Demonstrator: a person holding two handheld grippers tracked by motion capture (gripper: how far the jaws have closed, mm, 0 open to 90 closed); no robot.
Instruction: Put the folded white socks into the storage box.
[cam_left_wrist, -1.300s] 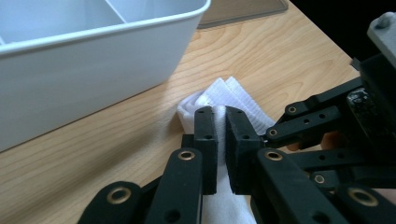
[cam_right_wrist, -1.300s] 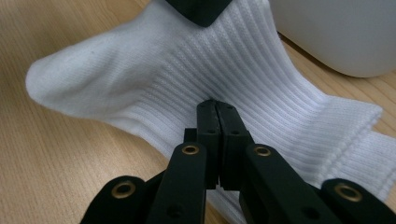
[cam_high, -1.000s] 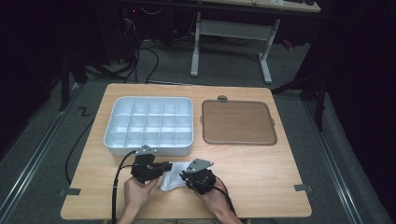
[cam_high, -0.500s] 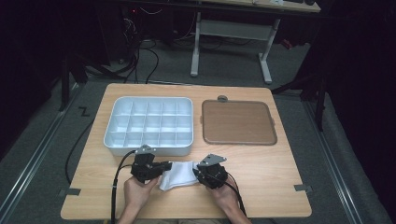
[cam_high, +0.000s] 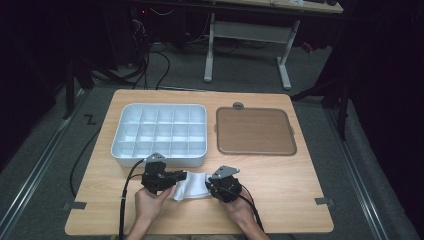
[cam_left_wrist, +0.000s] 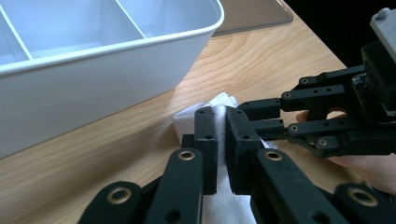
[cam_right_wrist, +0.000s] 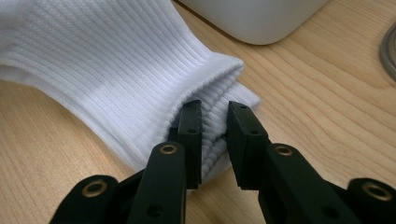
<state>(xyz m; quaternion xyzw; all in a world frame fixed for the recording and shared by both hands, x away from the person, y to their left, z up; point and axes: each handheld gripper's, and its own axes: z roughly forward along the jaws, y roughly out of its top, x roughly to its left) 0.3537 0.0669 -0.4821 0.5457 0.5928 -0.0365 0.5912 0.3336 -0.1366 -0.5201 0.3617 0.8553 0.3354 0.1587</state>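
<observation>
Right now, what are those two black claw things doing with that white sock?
A person holds a hand-held gripper in each hand. The left hand-held gripper is shut on one end of the white sock. The right hand-held gripper has the ribbed cuff between its jaws. The sock lies on the wooden table, in front of the white divided tray.

Most of the white ribbed cotton sock runs off the top and left edges of the right gripper view. From above, the black two-jaw left gripper and black two-jaw right gripper cover both its ends. The white plastic compartment tray is cropped in the left gripper view.
</observation>
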